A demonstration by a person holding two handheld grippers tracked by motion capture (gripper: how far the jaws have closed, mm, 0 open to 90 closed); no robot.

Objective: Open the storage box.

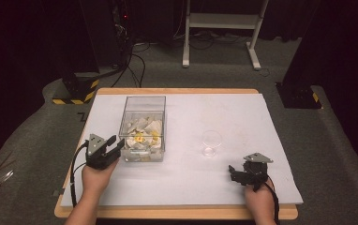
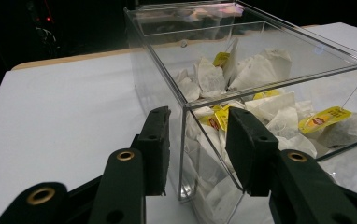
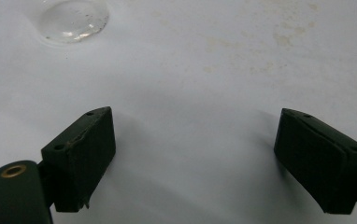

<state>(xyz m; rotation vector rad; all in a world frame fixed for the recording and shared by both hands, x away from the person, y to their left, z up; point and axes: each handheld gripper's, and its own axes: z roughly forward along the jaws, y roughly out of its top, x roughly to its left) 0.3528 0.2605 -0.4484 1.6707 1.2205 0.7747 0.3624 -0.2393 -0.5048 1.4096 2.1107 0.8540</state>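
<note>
A clear plastic box (image 1: 143, 105) holding several white tea bags (image 1: 142, 136) with yellow tags stands left of centre on the white sheet. My left gripper (image 1: 116, 143) is at the box's near left corner. In the left gripper view this gripper (image 2: 195, 135) is open, its jaws astride the corner edge of the box (image 2: 158, 79) without pressing on it, and the tea bags (image 2: 260, 70) lie inside. A small clear glass (image 1: 211, 143) stands right of centre. My right gripper (image 1: 233, 171) rests near the front right, and it (image 3: 195, 140) is wide open over the bare sheet, with the glass (image 3: 71, 18) ahead.
The white sheet (image 1: 242, 117) covers a wooden table (image 1: 177, 213) whose edge shows at front and back. Beyond it on the grey floor stand a white desk frame (image 1: 221, 28), black stands, a yellow-striped base (image 1: 76, 91) and cables.
</note>
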